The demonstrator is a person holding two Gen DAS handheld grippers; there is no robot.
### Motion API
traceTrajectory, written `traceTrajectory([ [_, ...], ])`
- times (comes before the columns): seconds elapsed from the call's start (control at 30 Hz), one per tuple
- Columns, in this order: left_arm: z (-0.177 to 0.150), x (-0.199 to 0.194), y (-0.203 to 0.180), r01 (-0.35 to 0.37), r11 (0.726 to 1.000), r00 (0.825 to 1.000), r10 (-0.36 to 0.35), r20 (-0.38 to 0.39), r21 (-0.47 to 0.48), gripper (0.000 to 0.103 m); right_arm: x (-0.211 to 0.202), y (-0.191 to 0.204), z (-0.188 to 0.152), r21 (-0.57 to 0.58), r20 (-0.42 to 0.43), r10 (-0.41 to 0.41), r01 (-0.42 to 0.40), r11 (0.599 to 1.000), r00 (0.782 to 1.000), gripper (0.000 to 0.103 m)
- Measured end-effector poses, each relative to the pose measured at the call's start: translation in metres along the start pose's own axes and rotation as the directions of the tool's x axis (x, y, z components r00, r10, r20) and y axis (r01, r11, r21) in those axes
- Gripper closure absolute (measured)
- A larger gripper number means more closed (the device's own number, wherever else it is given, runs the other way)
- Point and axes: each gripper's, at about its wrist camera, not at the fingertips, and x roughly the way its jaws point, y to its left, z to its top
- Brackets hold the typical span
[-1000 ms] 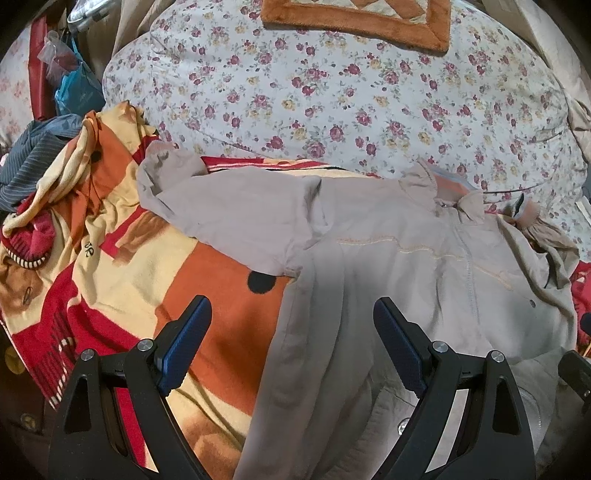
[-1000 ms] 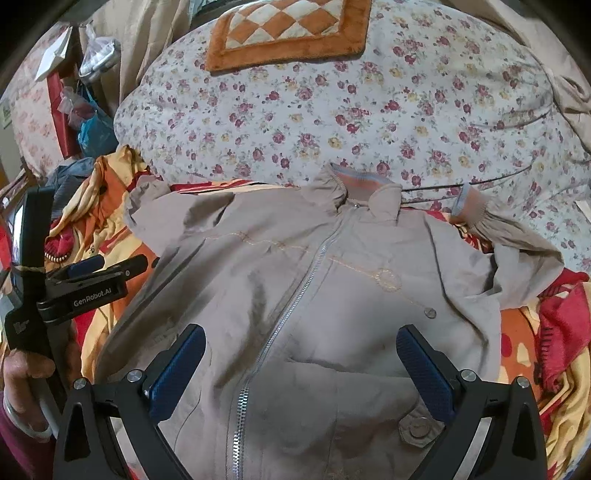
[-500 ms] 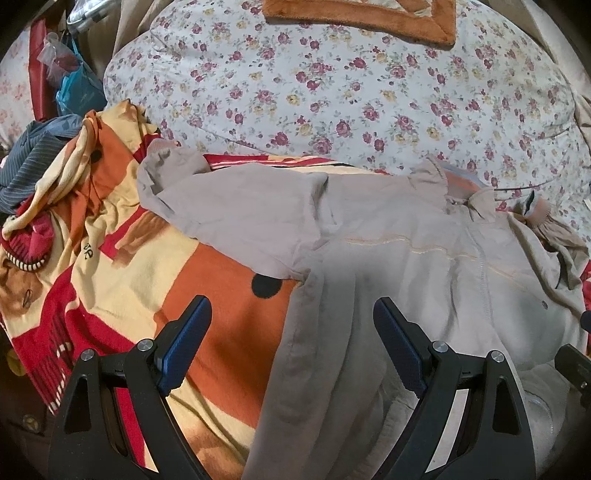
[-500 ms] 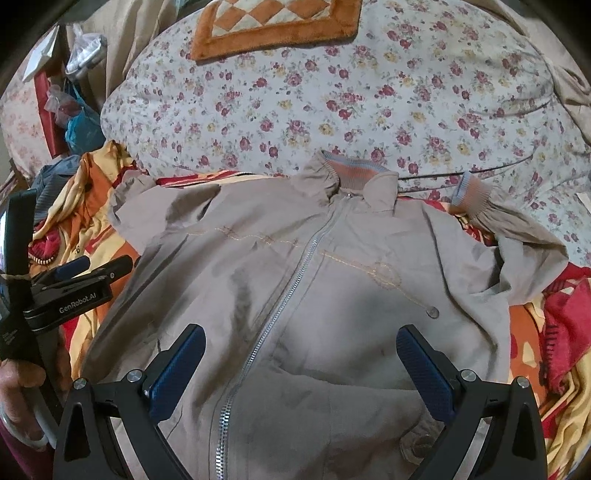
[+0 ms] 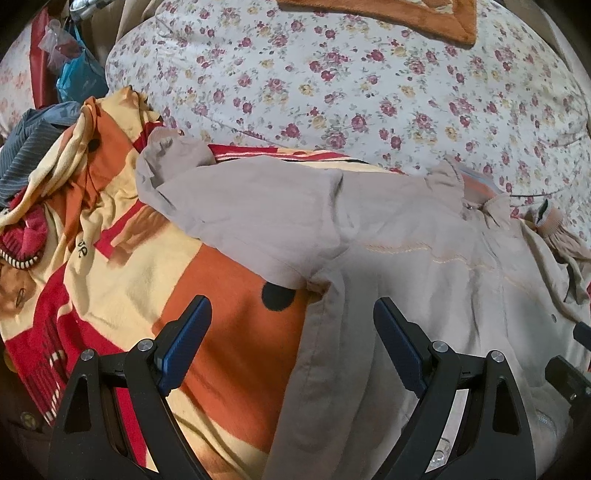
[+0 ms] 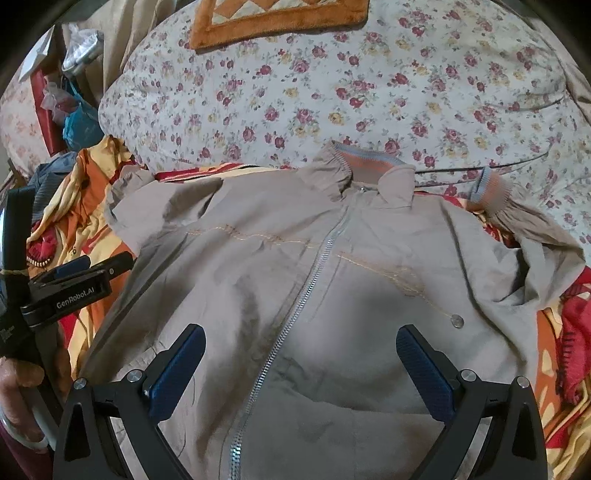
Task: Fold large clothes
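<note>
A beige zip-front jacket (image 6: 314, 295) lies spread face up on an orange, yellow and red blanket (image 5: 122, 266), directly ahead of both tongs. The right tongs (image 6: 301, 363) are spread wide and hold nothing; their blue-padded fingers (image 6: 177, 371) hover over the lower front of the jacket, one on each side of the silver zipper (image 6: 295, 302), which runs from between them up and away to the collar (image 6: 369, 173). Beyond the right finger, a round button (image 6: 457, 320) sits on the chest, and further out to that side a sleeve bends back with its ribbed cuff (image 6: 489, 192) lying near the collar.

The left tongs (image 5: 291, 339) are likewise spread and empty. Their left finger hangs over bare blanket, their right finger over the jacket body, and the jacket's side edge runs between the two. Ahead of them the other sleeve (image 5: 240, 206) stretches out to the left across the blanket, its end crumpled. In the right wrist view, the left tongs appear at the far left, held by the person's left hand (image 6: 18, 391).

Past the jacket, a floral quilt (image 6: 332, 92) bulges up, with an orange-bordered checked mat (image 6: 280, 22) on top of it. Far ahead to the left of the left tongs lie a grey striped garment (image 5: 29, 147) and a blue plastic bag (image 5: 79, 79).
</note>
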Motion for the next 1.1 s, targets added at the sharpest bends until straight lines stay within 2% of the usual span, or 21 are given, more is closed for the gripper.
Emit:
traceTrajectory([
  [0.33,0.010,0.008,0.018,-0.026,0.999,1.000,0.025,-0.007,-0.036,0.014,0.009,0.004,0.002,-0.010,-0.013,-0.001,0.001,1.000,1.000,0.001],
  [1.1,0.014,0.013,0.032,-0.052,0.997,0.999,0.053,0.005,-0.048,0.014,0.019,0.013,0.005,-0.024,-0.035,0.012,-0.013,1.000,0.999,0.001],
])
